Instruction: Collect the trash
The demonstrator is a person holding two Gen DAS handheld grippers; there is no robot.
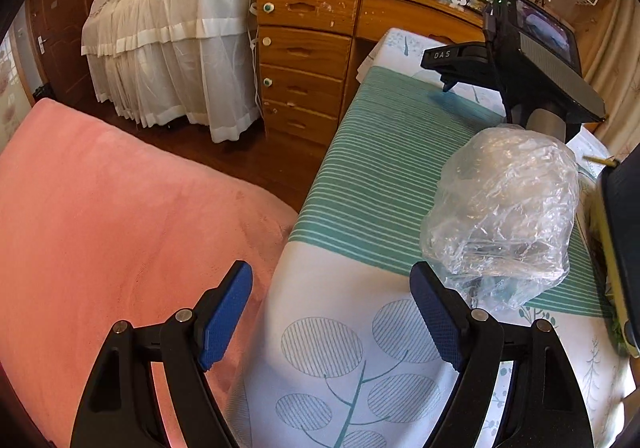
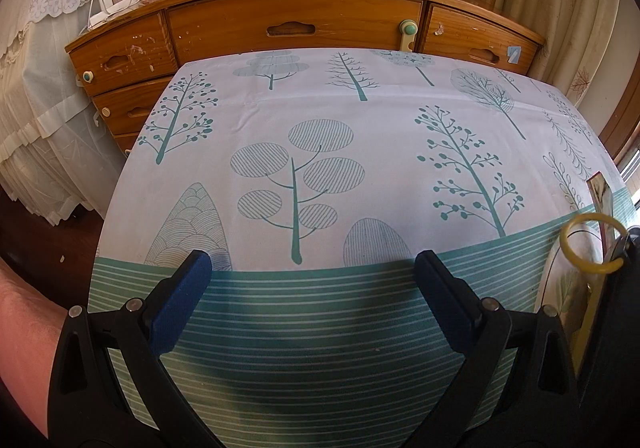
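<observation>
left claw: released, blue pads wide apart, nothing btwn them; hangs over the near edge of the tabletop, tilted down
right claw: released, pads spread, empty; hovers over the green striped band of the cloth
trash: crumpled clear plastic bag sitting on the striped part of the cloth, just ahead & right of left claw's right finger; looks close to the fingertip, contact can't be told
tabletop: covered w/ white cloth printed w/ teal trees, green stripes toward the near side
right-claw body: black device w/ screen seen from left cam, above & behind the bag
yellow ring: at right edge of right cam view, by a dark object; details unclear
pink cushion: left of tabletop, lower
wooden dresser: behind tabletop, small items crowded on top
forearm: bare, lower left of right cam view
</observation>
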